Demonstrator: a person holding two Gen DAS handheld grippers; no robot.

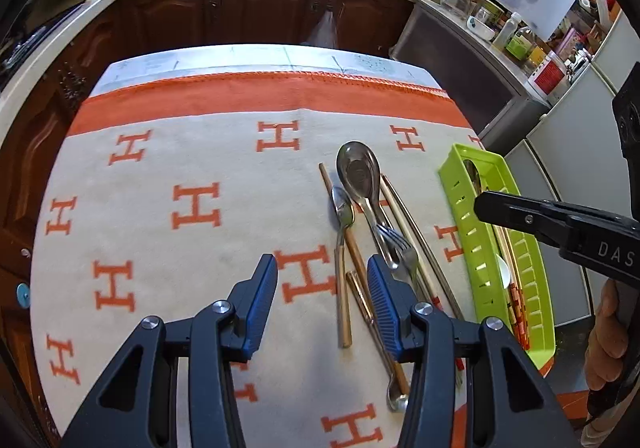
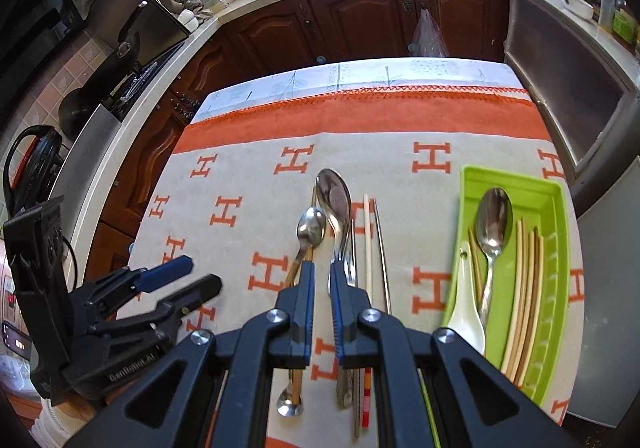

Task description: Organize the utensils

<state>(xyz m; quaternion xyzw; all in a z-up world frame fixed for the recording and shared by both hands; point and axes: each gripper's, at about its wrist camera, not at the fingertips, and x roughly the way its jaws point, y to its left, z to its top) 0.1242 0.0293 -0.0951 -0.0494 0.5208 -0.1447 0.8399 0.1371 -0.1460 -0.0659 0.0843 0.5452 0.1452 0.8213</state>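
Loose utensils lie in a row on the H-patterned cloth (image 1: 180,168): a large steel spoon (image 1: 358,172) (image 2: 334,192), a small gold-handled spoon (image 1: 343,208) (image 2: 311,226), a fork (image 1: 400,248) (image 2: 349,268) and pale chopsticks (image 2: 367,240). To their right, the green tray (image 1: 472,248) (image 2: 556,248) holds a steel spoon (image 2: 494,224), a white ceramic spoon (image 2: 466,308) and several chopsticks (image 2: 524,288). My left gripper (image 1: 321,260) (image 2: 204,271) hovers open above the gold handle. My right gripper (image 2: 321,268) (image 1: 486,206) hangs over the row, shut and holding nothing.
The cloth covers a small table whose far edge (image 2: 360,76) faces dark wooden cabinets (image 1: 260,8). A counter with a sink and crockery runs behind and to the right. A person's hand (image 1: 604,336) holds the right gripper beside the tray.
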